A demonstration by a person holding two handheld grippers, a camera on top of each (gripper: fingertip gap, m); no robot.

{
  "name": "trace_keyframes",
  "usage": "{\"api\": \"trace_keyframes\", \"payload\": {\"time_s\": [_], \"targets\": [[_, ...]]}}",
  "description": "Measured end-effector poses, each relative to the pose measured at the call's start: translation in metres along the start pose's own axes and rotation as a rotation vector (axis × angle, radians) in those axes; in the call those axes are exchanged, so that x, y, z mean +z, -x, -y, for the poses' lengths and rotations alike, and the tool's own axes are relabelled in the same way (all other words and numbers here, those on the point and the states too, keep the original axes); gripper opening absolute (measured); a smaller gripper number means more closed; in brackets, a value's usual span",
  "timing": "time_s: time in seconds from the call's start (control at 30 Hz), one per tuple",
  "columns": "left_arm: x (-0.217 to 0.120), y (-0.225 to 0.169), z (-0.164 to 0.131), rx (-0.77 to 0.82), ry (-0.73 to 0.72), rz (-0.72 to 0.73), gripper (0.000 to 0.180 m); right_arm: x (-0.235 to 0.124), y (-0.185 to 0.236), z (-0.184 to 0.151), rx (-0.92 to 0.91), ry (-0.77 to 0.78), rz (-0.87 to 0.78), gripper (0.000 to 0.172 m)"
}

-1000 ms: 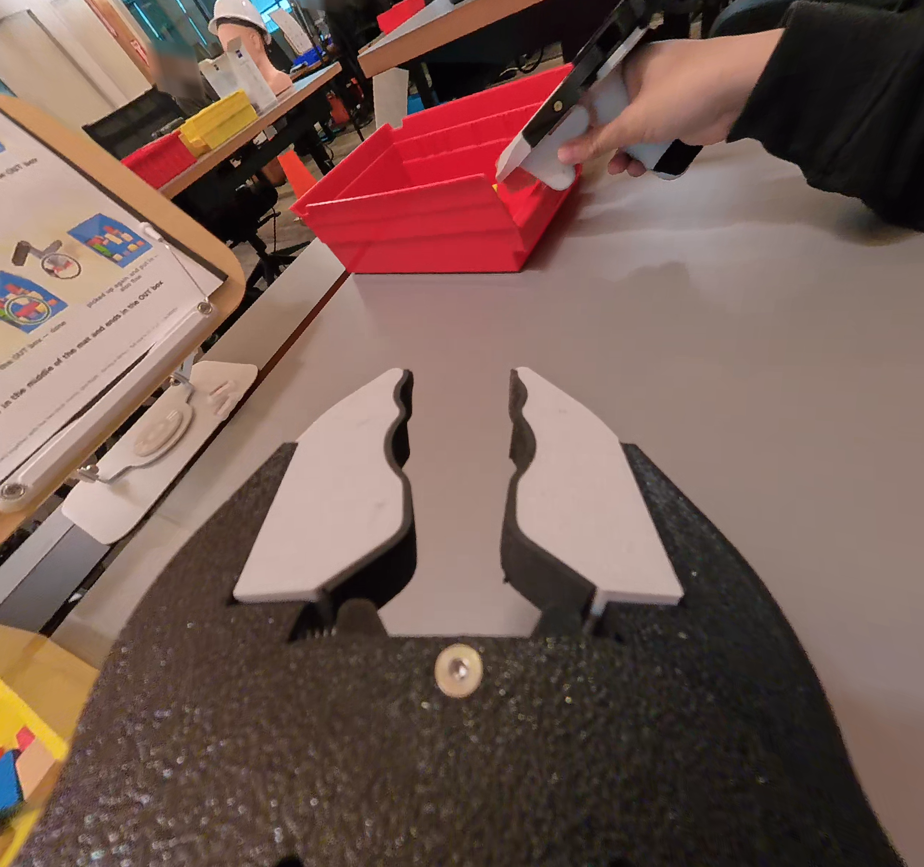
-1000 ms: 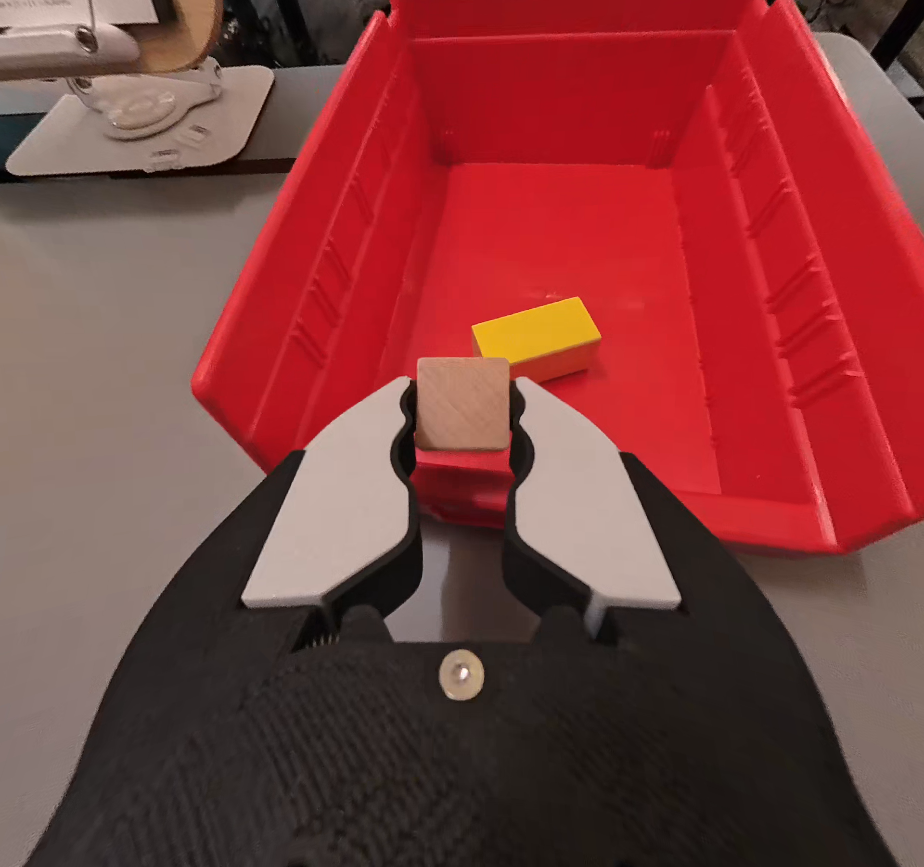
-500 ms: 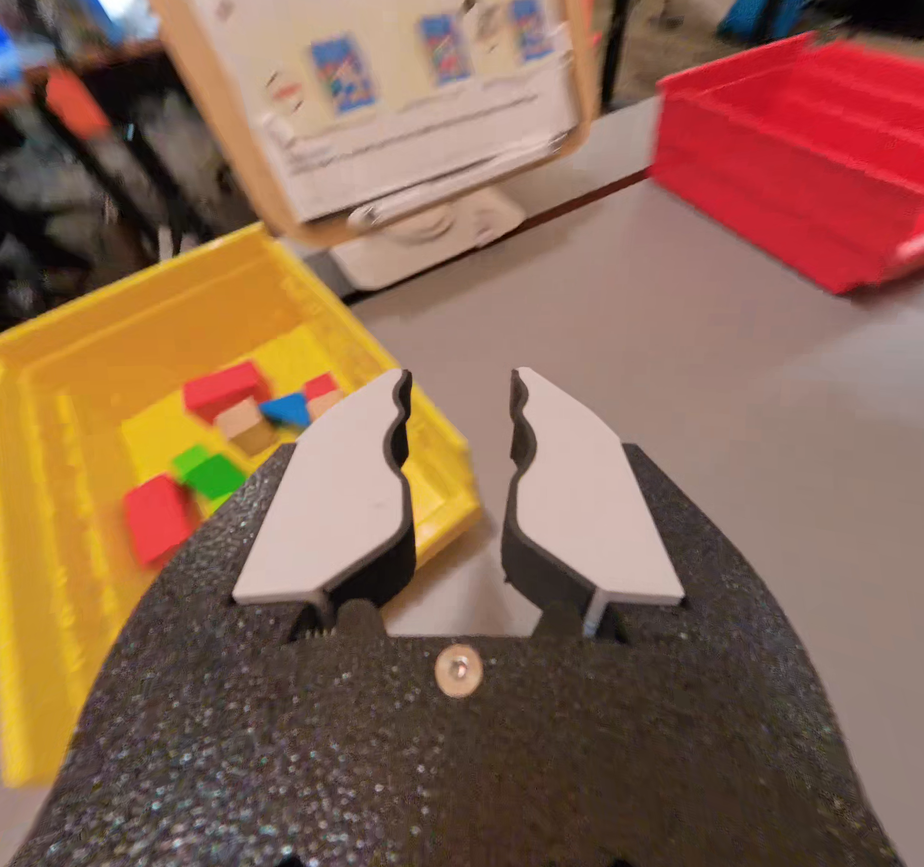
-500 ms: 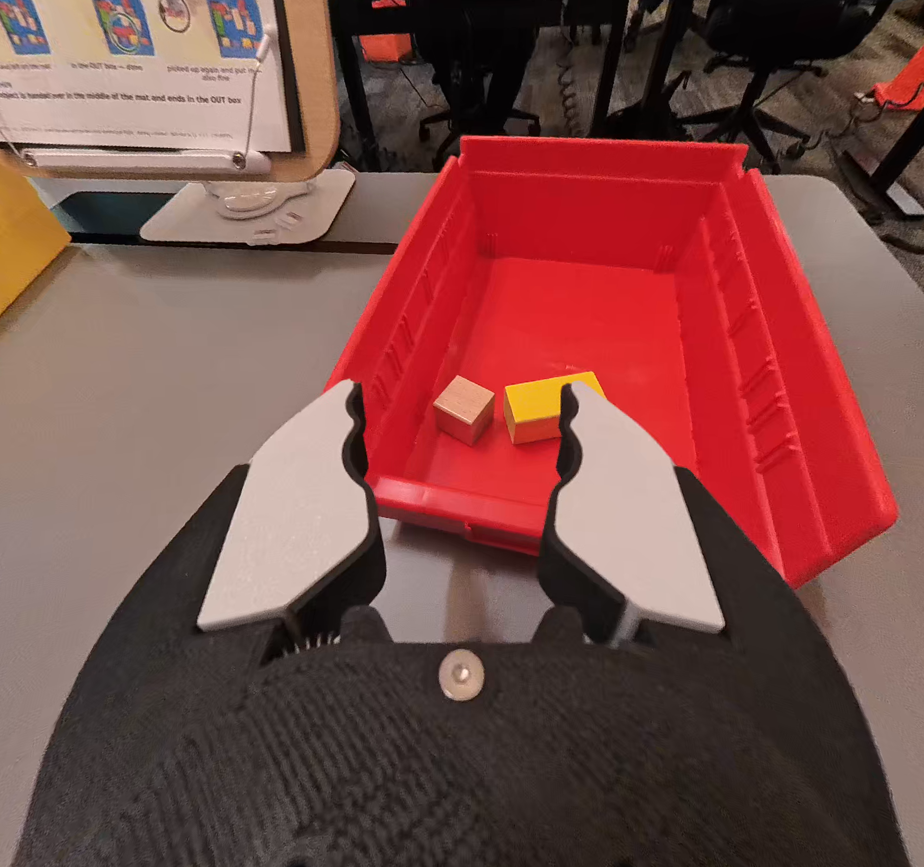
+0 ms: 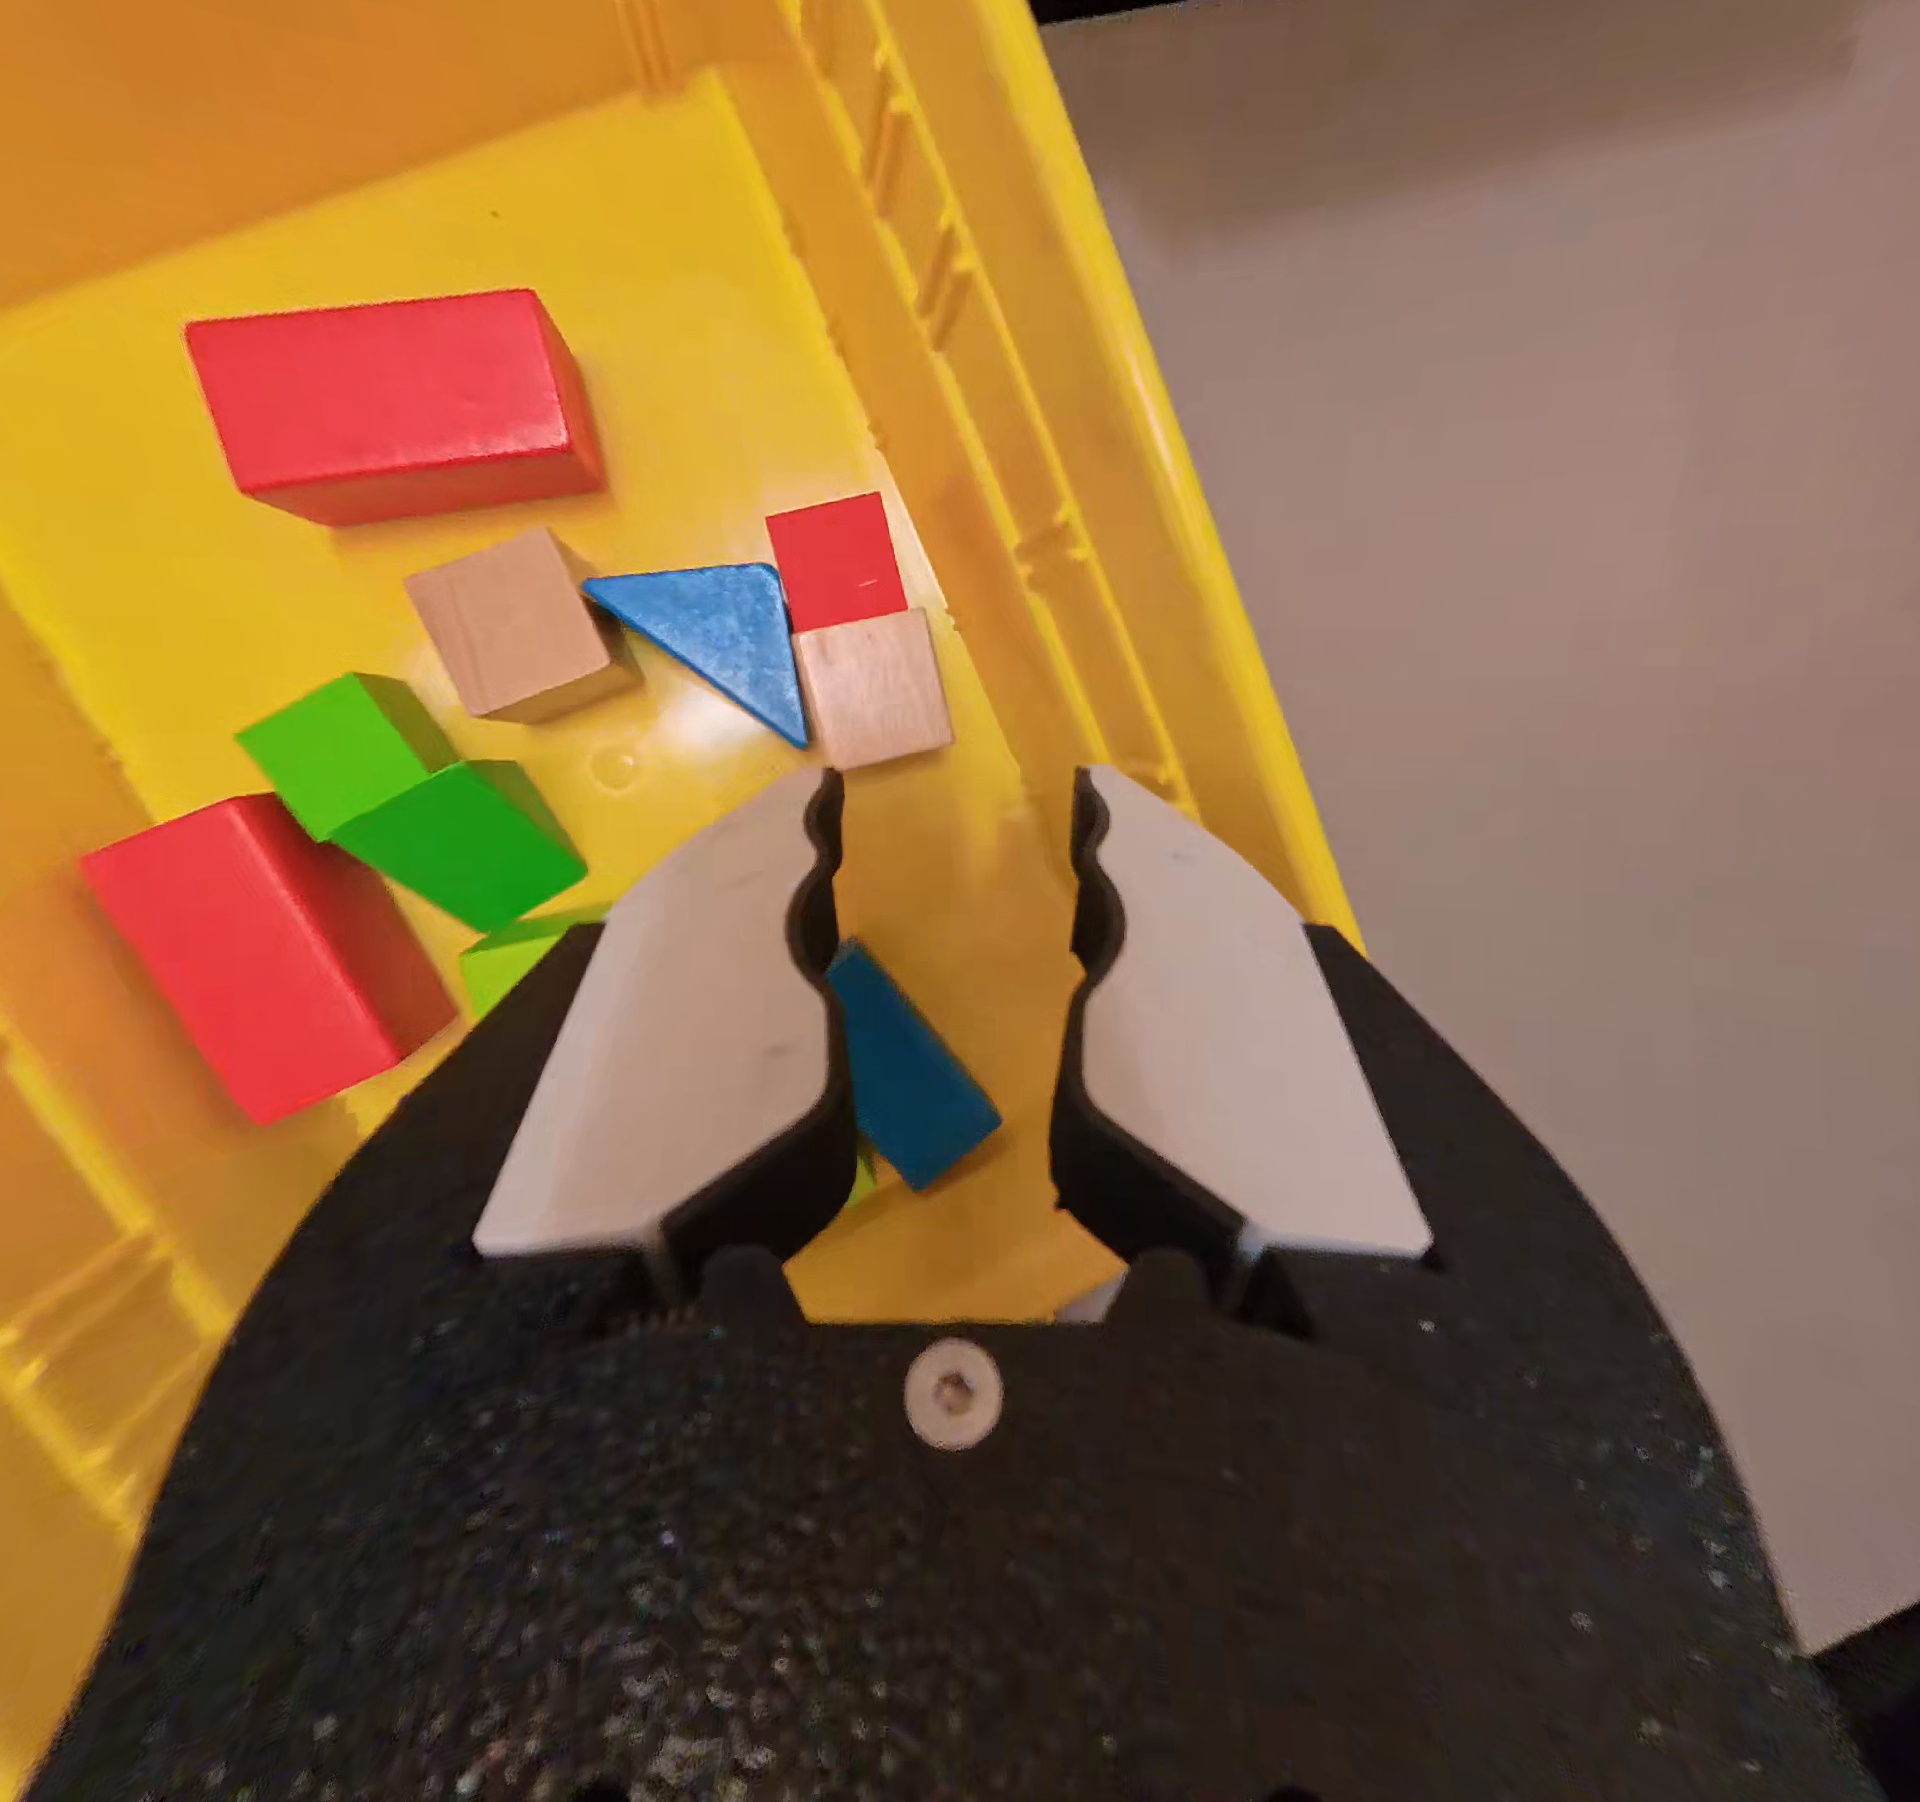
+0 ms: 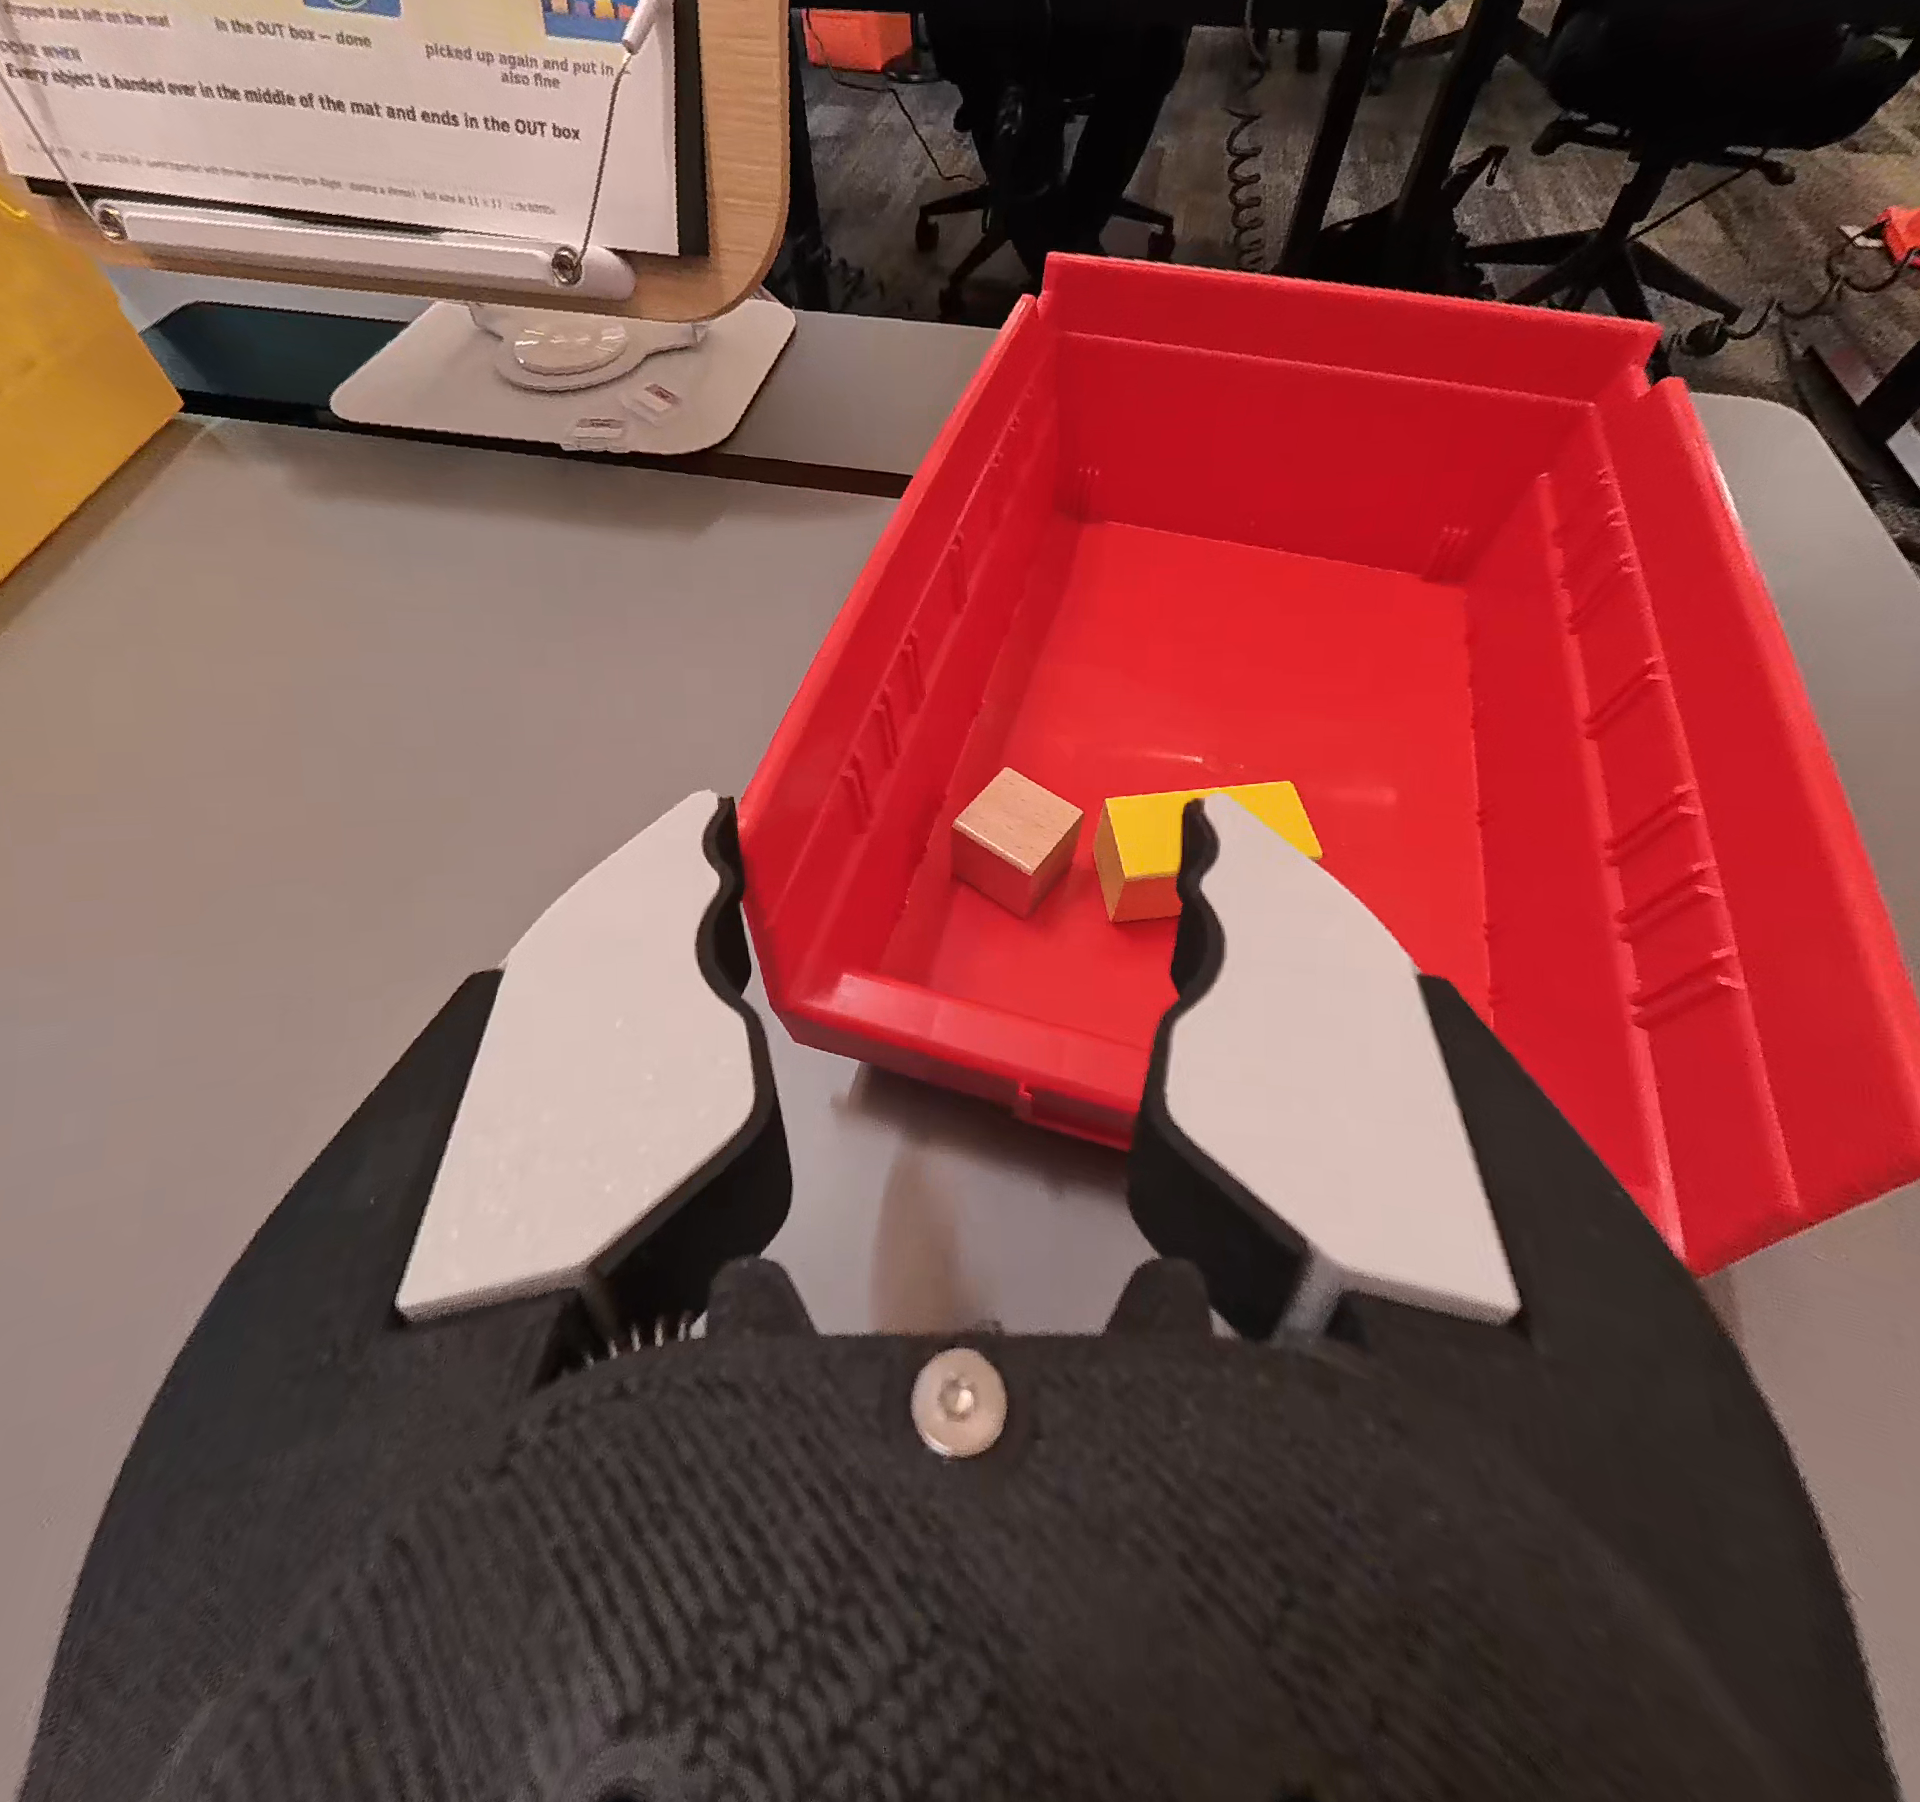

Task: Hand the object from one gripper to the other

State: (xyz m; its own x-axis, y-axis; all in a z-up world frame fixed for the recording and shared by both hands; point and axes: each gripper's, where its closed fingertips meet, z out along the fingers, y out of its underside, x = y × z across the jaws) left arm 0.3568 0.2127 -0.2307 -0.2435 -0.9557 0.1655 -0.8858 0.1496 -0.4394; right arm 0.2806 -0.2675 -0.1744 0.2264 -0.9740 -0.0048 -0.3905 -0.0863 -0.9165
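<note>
My left gripper (image 5: 954, 796) is open and empty, above the right inner side of the yellow bin (image 5: 1101, 464). In the bin lie several blocks: a plain wooden cube (image 5: 873, 684) just beyond my fingertips, a small red block (image 5: 836, 557), a blue triangle (image 5: 717, 635), another wooden cube (image 5: 514, 625), red blocks (image 5: 390, 402), green blocks (image 5: 416, 796), and a blue block (image 5: 909, 1066) below my jaws. My right gripper (image 6: 961, 817) is wide open and empty over the near rim of the red bin (image 6: 1714, 817). A wooden cube (image 6: 1016, 840) and a yellow block (image 6: 1153, 843) lie inside the red bin.
A grey table (image 6: 364, 713) carries both bins. An instruction board on a white stand (image 6: 561, 370) is at the back left. Office chairs and desks stand beyond the table. A corner of the yellow bin (image 6: 62, 402) shows at the far left of the right wrist view. Left tips to right tips: about 50 centimetres. The plain wooden cube (image 5: 873, 684) is about 4 centimetres from my left fingertips and 45 centimetres from my right.
My right gripper opened and let go of the wooden cube, which now lies in the red bin, and it drew back. My left gripper swung left from the table to over the yellow bin.
</note>
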Motion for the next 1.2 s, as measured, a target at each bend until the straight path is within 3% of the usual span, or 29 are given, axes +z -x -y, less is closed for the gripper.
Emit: {"api": "trace_keyframes", "payload": {"time_s": [0.03,0.23,0.4,1.03,1.2], "targets": [[0.005,0.000,0.000,-0.014,0.019,-0.009,0.043,0.000,-0.001,0.000,0.000,-0.001,-0.002,0.081],[0.025,0.007,0.001,-0.115,0.069,0.019,0.051,0.001,-0.003,-0.003,0.014,0.007,0.004,0.082],[0.033,0.011,-0.001,-0.141,0.100,0.070,0.047,0.004,-0.001,-0.005,0.010,0.015,0.014,0.083],[0.034,0.009,-0.003,-0.120,0.158,0.107,0.036,0.009,0.005,-0.012,-0.011,0.047,0.033,0.086],[0.035,0.017,0.003,-0.172,0.093,0.116,0.041,0.010,0.006,-0.014,-0.011,0.056,0.039,0.087]]}}
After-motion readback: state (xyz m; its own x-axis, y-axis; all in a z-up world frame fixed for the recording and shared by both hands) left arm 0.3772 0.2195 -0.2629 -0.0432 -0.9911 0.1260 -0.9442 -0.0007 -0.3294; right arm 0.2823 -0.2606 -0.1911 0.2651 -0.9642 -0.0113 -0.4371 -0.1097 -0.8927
